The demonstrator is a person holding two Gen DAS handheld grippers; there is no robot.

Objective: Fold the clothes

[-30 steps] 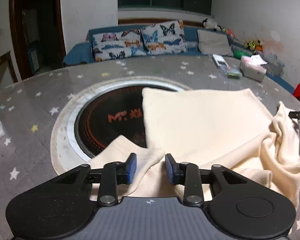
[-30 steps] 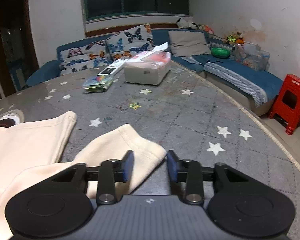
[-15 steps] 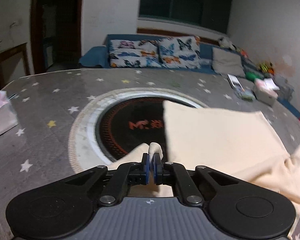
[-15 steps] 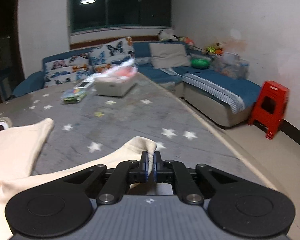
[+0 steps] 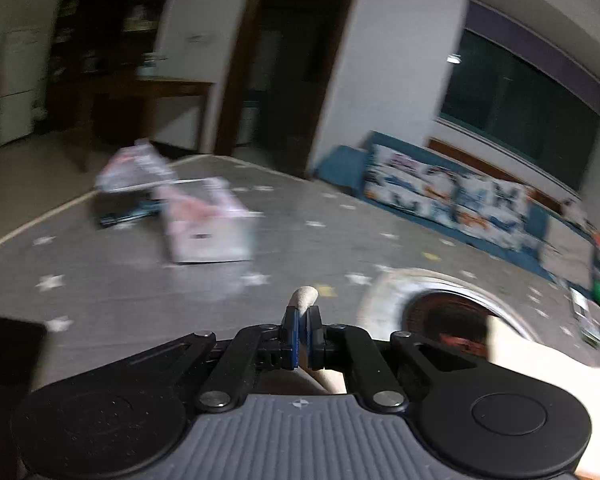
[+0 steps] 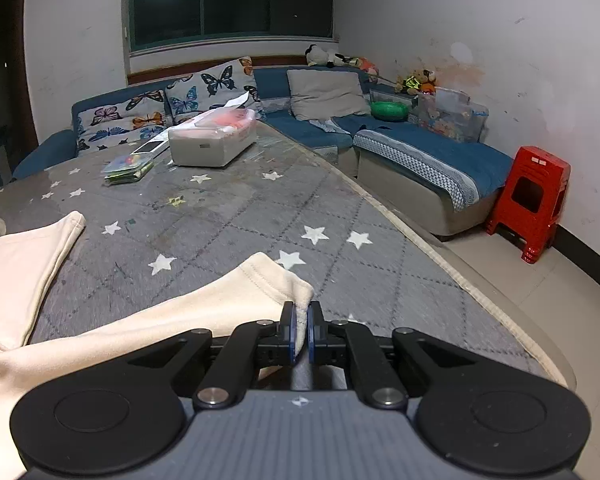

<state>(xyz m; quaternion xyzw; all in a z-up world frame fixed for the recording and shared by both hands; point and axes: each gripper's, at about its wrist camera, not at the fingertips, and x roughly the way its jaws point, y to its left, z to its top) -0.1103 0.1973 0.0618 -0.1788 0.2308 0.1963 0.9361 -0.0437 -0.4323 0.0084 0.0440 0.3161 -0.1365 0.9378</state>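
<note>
A cream garment (image 6: 100, 332) lies on the grey star-patterned table (image 6: 240, 216). My right gripper (image 6: 300, 330) is shut on one cuff of the garment, and the cloth trails left from its jaws. My left gripper (image 5: 301, 334) is shut on another end of the garment, a small cream tip (image 5: 305, 295) sticking up between the blue pads. In the blurred left wrist view more of the cream cloth (image 5: 540, 364) shows at the lower right, beside the round dark inset (image 5: 444, 308) of the table.
A tissue box (image 6: 212, 138), a phone and a small packet (image 6: 128, 170) sit at the table's far side. In the left wrist view a pink-white box (image 5: 208, 228) and a dark object (image 5: 8, 348) lie on the table. The sofa (image 6: 380, 132) and a red stool (image 6: 532, 200) stand beyond the table edge.
Both grippers closed on the garment's ends a second ago. Since then the left gripper has swung left with its end, now facing the doorway side; the right gripper has stayed almost in place.
</note>
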